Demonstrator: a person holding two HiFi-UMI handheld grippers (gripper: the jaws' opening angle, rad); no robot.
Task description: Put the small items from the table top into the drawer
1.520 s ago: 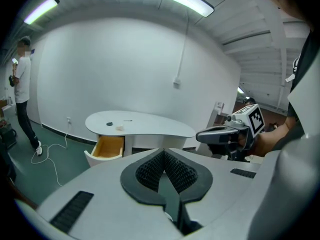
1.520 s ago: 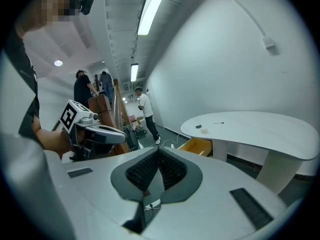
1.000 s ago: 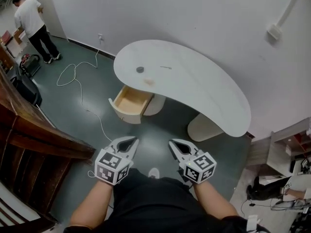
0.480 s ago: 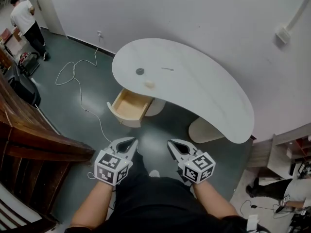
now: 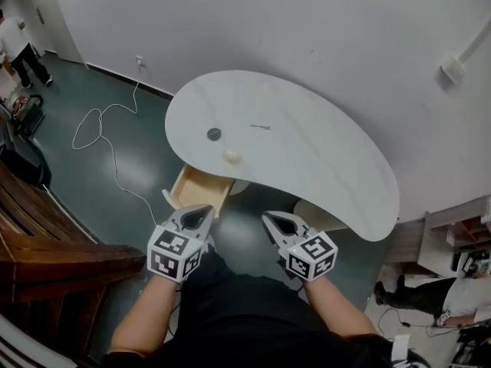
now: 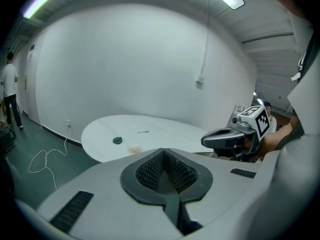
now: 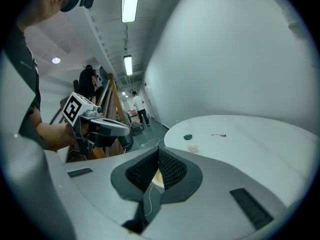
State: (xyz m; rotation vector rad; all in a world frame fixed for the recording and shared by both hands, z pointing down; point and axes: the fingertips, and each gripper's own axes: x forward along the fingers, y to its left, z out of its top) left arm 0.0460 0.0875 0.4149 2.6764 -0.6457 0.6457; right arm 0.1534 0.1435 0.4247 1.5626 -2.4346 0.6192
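Holding both tongs low in front of the body, the person stands a little way back from the white table (image 5: 330,159). The left gripper (image 5: 201,209) has its two jaws pressed together, and it holds nothing. The right gripper (image 5: 268,216) is the same, with its jaws together and nothing held. They sit side by side with a gap between them. Both point toward the table.

Three small things lie on the table top, near its left end. A dark round thing (image 5: 214,134) lies closest to the left edge. A pale little lump (image 5: 231,156) lies near it, closer to the front edge. A thin little stick (image 5: 260,127) lies further in, to the right of the dark round thing. It is too small to tell what it is. None of the three touches another.

The drawer (image 5: 198,190) is pulled out under the left end of the table, just below the pale little lump. Its inside is light wood. In the head view the tip of the left gripper shows right at the front of the drawer.

A white cable (image 5: 96,125) lies in loops on the dark green floor, left of the table. A brown wooden rail (image 5: 46,236) runs along the left side. Another person (image 5: 17,41) stands far off by the wall.
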